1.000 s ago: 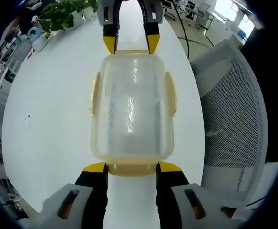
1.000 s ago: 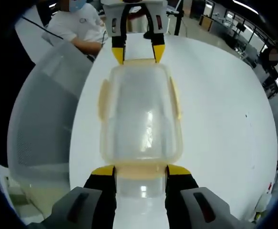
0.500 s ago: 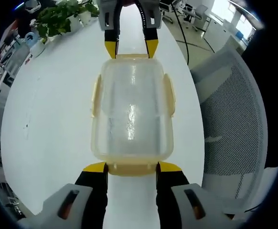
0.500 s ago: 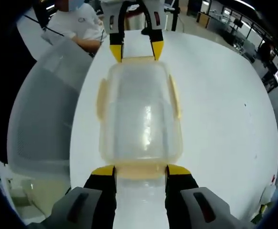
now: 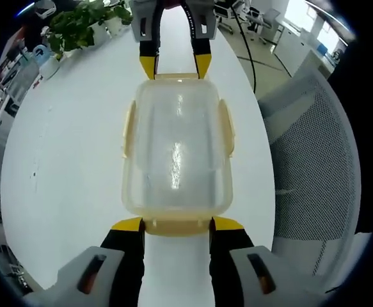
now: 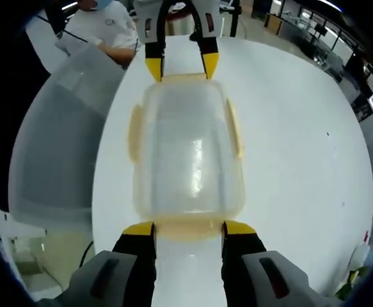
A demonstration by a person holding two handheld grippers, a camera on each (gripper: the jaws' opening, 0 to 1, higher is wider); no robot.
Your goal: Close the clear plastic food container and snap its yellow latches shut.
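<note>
Big white table (image 5: 64,160) takes up most of the room here, with a mesh chair (image 5: 314,160) pulled up at about 3 o'clock in the left gripper view and the same chair (image 6: 52,141) at 9 o'clock in the right gripper view. Dead center on the table sits the container (image 5: 176,153), clear tub with its lid on, long side running from one gripper to the other. Side latches (image 5: 226,125) stick out a bit at 3 and 9 o'clock, so those look unsnapped; the end latches I can't really judge. The left gripper (image 5: 176,224) is at 6 o'clock in its own view, jaws spread about as wide as the end latch, yellow tips right against the container's near edge, not squeezing anything as far as I can see. The right gripper (image 6: 187,228) is doing the same at the opposite end, jaws parted, tips at the rim. A person (image 6: 106,32) sits at 11 o'clock in the right gripper view, and there's a plant (image 5: 77,22) at 11 o'clock in the left gripper view.
</note>
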